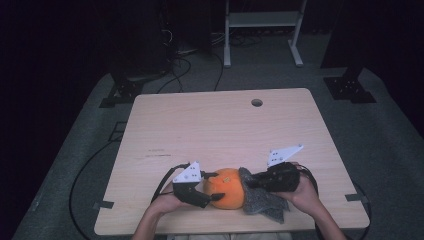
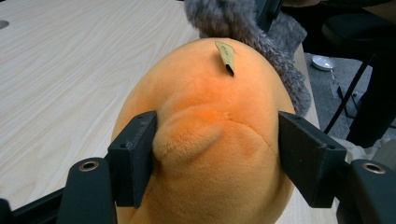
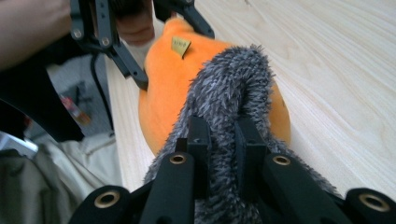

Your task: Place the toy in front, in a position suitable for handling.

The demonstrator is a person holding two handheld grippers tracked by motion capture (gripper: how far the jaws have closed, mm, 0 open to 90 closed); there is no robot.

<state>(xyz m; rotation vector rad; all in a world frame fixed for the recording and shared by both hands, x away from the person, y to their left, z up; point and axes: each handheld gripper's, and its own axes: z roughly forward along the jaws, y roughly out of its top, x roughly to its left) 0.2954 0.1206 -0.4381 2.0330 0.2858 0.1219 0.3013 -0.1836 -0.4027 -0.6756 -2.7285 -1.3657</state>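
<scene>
An orange plush toy (image 1: 227, 189) lies near the front edge of the wooden table (image 1: 215, 125). My left gripper (image 1: 212, 187) comes in from its left and is shut on it. In the left gripper view the left gripper (image 2: 217, 135) has its pads (image 2: 135, 154) pressed into the orange plush toy (image 2: 210, 107), raising a fold in it. A small tag (image 2: 226, 56) sits on top of the toy. A grey fuzzy cloth (image 1: 265, 205) drapes against the toy's right side. My right gripper (image 3: 223, 135) is shut on a pinched ridge of the grey fuzzy cloth (image 3: 229, 88).
A round hole (image 1: 256, 102) sits near the table's far edge. Black cables (image 1: 165, 180) trail from both grippers toward the front edge. On the floor beyond the table stand a white frame (image 1: 262, 30) and dark stand bases (image 1: 350, 90).
</scene>
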